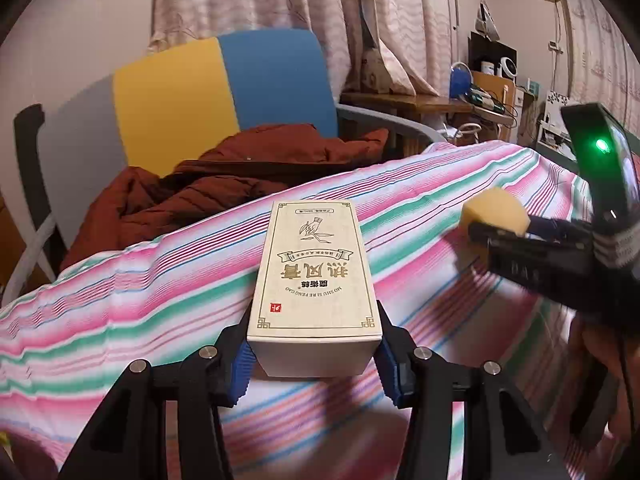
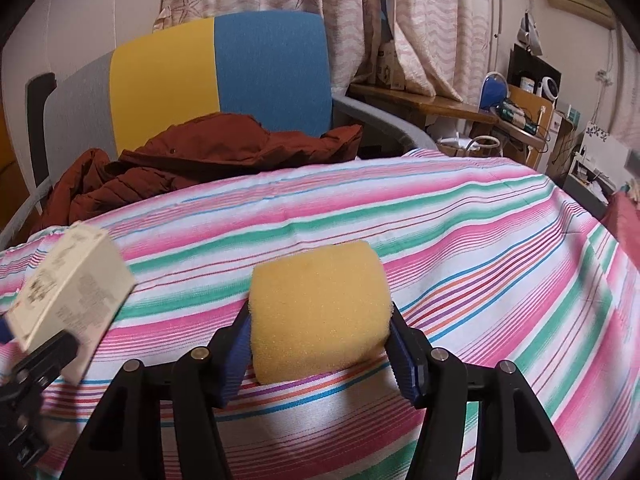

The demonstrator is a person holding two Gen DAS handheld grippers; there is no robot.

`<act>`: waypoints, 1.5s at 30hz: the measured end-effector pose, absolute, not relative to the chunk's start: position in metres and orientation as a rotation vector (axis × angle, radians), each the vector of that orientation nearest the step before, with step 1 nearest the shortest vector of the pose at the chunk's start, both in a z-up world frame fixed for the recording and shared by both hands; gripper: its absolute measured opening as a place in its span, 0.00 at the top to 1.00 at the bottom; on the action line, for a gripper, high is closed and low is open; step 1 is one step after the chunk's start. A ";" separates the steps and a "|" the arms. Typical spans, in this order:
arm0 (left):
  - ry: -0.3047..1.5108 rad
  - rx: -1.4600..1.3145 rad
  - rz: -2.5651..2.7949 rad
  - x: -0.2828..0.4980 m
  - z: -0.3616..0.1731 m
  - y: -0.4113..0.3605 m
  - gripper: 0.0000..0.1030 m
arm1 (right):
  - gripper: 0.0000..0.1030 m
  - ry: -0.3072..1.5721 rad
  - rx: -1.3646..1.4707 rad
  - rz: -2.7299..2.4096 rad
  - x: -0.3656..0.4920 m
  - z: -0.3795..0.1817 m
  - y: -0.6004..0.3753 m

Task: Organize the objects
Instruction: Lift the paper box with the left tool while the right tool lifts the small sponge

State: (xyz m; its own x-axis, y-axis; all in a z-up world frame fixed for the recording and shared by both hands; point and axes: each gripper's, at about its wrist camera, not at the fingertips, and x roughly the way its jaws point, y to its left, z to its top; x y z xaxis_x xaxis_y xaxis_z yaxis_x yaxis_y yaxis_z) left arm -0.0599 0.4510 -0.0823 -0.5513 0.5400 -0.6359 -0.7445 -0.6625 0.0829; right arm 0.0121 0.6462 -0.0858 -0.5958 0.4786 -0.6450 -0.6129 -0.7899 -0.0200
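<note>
Left wrist: box [image 1: 316, 276] reads "MO SHU SI RE FENG GAO".

Illumination is soft, even and indoor, with no glare. Both fisheye views bend straight lines strongly near the dark, vignetted corners. In the right wrist view, the cream box [image 2: 72, 280] at left shows motion blur. The centres remain sharp.

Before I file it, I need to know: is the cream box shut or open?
Shut, as far as shown: the box, clamped in the left gripper, shows no raised flap on its near end; its far end is hidden.
</note>
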 end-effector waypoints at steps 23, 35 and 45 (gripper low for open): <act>0.486 -0.606 2.200 0.034 -0.076 0.372 0.50 | 0.41 0.154 -0.777 2.388 0.064 -0.062 0.581; 0.373 -0.629 2.206 0.052 -0.070 0.329 0.50 | 0.41 0.252 -0.767 2.409 0.113 -0.061 0.535; 0.228 -0.702 2.205 0.071 -0.059 0.268 0.50 | 0.41 0.370 -0.821 2.488 0.135 -0.064 0.489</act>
